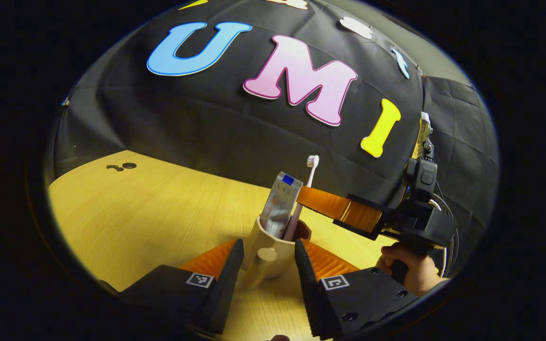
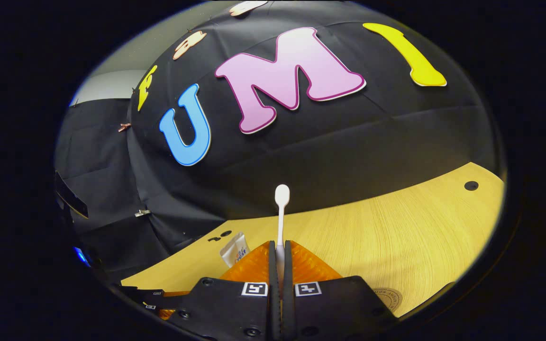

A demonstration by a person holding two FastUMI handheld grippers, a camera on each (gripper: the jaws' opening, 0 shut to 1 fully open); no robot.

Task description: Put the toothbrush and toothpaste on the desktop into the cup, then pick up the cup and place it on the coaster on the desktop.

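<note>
One toothbrush (image 1: 301, 203), one toothpaste (image 1: 280, 203) (cupped)

Dim booth, warm light on the desk (image 1: 159, 213), sharp focus, strong fisheye bending at the edges

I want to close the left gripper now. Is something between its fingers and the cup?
Nothing visible stands between: the cup sits between the open fingers of the left gripper. But the right gripper is shut on the toothbrush standing in the cup.
</note>
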